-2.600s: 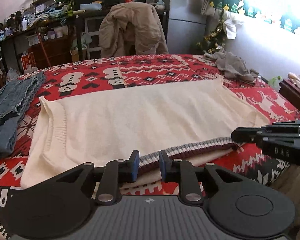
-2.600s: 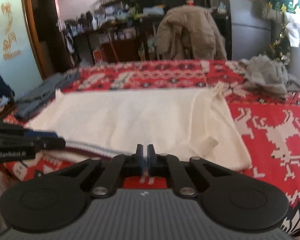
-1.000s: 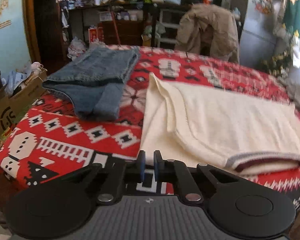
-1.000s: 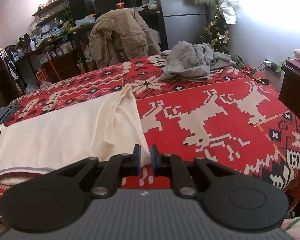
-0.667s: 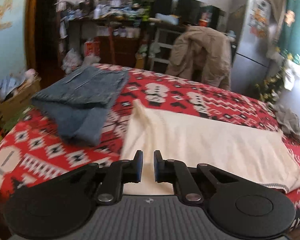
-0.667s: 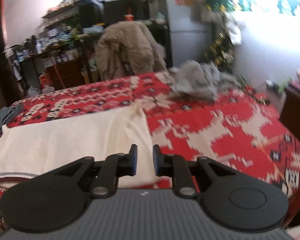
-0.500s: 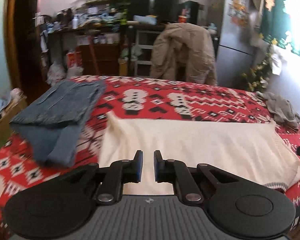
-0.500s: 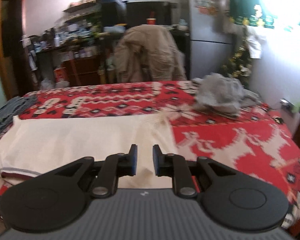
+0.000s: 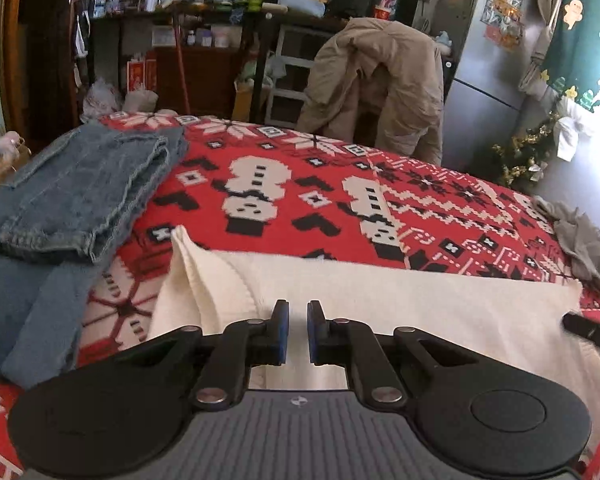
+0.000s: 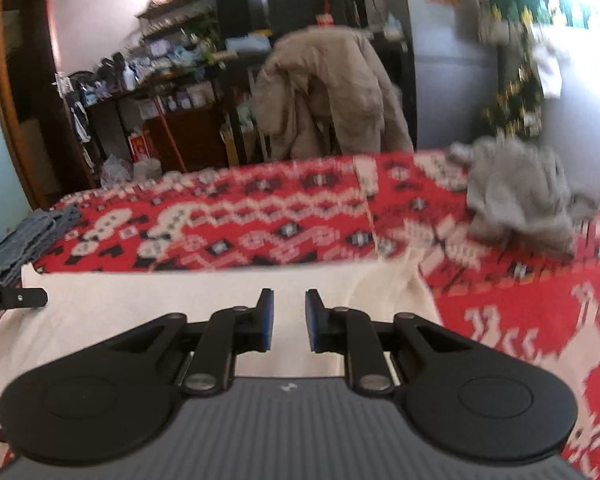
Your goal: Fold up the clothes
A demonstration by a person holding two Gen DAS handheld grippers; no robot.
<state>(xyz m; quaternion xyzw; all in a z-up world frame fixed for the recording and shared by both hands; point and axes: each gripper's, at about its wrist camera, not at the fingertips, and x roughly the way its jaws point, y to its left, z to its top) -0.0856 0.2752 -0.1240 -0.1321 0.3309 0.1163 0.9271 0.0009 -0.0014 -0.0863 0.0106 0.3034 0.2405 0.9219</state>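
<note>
A cream sweater [image 9: 400,300] lies flat on a red patterned blanket [image 9: 320,184], stretched from left to right along the near side. The left gripper [image 9: 296,332] hangs over the sweater's left part, its fingers a little apart with nothing between them. The right gripper [image 10: 288,320] hangs over the right part, its fingers a bit wider and empty too. Folded blue jeans [image 9: 80,184] sit on the far left. A grey cloth pile [image 10: 516,196] sits on the far right.

A cream knit sweater [image 9: 400,296] lay flat, folded lengthwise, across the red patterned blanket [image 9: 320,184], cuff leftward.
</note>
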